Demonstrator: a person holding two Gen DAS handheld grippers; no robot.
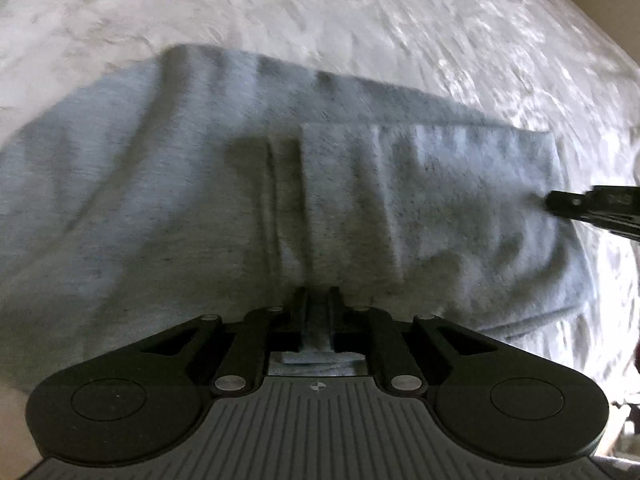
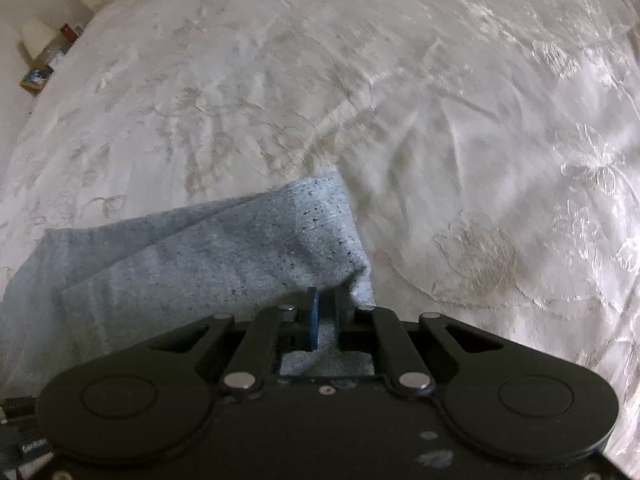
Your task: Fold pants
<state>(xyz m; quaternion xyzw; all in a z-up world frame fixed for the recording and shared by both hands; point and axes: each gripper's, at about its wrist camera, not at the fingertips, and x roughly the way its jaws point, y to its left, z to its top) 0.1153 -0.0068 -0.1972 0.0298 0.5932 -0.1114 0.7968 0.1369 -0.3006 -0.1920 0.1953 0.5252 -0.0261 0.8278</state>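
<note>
The grey-blue speckled knit pants (image 1: 304,184) lie folded in layers across the middle of the left wrist view, on a bed covered with a shiny white embroidered bedspread (image 1: 400,20). At the lower centre of that view the left hand-held gripper (image 1: 317,300) has its black fingers drawn close together, pinching a fold of the pants fabric between them. At the right edge the right hand-held gripper (image 1: 560,200) meets the pants' right end. In the right wrist view the pants (image 2: 200,264) fill the lower left, and the right hand-held gripper (image 2: 325,300) pinches their edge. A small framed picture (image 2: 36,78) sits at the far upper left.
</note>
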